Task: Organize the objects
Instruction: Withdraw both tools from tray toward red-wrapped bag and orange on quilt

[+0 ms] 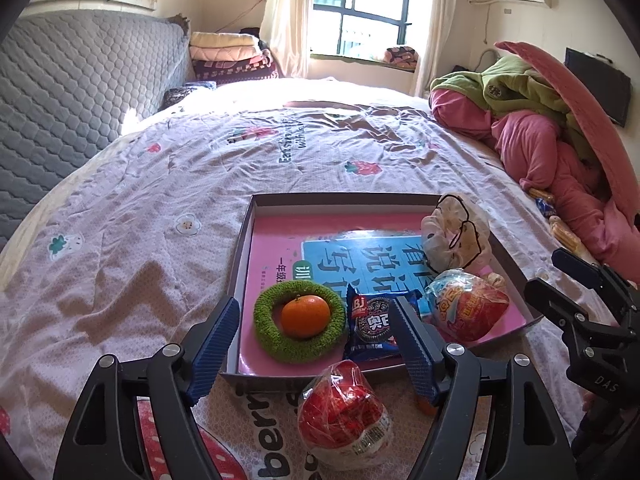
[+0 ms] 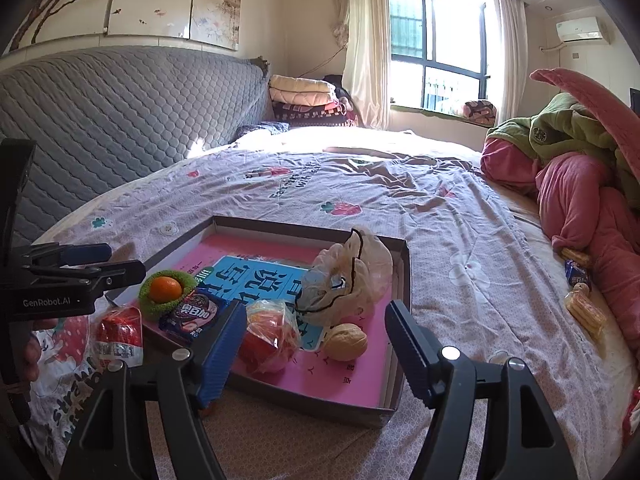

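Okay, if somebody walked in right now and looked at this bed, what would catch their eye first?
Probably the shallow cardboard tray on the strawberry-print sheet, holding a tangerine nested in a fuzzy green ring, a cookie packet and a crumpled plastic bag. Then the red wrapped snack lying outside the tray's near edge, and the pink-and-green bedding heap at right.

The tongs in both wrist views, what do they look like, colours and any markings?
Both tongs, left and right, have black plastic arms with silver screw heads at the joints. Their fingers carry ribbed dark blue pads. In the right wrist view, the left unit's side reads GenRobot.AI in white; in the left wrist view, the right unit's body shows DAS.
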A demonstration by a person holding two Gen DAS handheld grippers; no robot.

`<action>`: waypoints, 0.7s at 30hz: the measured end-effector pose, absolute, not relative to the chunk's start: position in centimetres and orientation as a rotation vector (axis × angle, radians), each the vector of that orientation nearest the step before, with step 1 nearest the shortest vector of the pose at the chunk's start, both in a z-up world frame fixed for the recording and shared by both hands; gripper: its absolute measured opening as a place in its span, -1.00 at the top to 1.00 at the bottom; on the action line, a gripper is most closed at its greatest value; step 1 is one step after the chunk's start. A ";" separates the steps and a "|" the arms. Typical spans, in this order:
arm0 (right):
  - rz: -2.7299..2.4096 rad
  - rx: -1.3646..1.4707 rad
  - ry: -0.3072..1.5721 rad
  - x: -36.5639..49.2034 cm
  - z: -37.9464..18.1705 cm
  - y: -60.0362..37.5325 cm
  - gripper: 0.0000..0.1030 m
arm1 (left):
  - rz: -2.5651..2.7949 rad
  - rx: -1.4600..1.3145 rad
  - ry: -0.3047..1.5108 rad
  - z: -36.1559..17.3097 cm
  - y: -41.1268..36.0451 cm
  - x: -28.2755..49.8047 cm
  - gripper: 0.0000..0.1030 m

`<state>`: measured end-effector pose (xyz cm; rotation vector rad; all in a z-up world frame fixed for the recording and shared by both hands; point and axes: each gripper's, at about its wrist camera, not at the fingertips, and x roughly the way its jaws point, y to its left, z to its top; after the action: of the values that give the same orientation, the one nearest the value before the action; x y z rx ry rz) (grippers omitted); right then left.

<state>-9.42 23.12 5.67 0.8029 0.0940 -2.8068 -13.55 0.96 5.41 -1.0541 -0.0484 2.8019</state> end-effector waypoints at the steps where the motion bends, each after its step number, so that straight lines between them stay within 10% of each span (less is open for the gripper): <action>1: -2.808 0.796 0.091 -9.3 5.8 23.0 -0.41 | 2.804 -1.049 -0.057 5.5 0.9 -13.3 -0.51; 21: -2.869 0.716 0.014 -6.5 6.9 23.5 -0.42 | 2.856 -0.984 0.014 6.7 2.7 -8.1 -0.60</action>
<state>-6.50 23.48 6.87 0.7161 0.0138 -2.8690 -8.11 2.66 6.72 -0.9843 0.0137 2.8556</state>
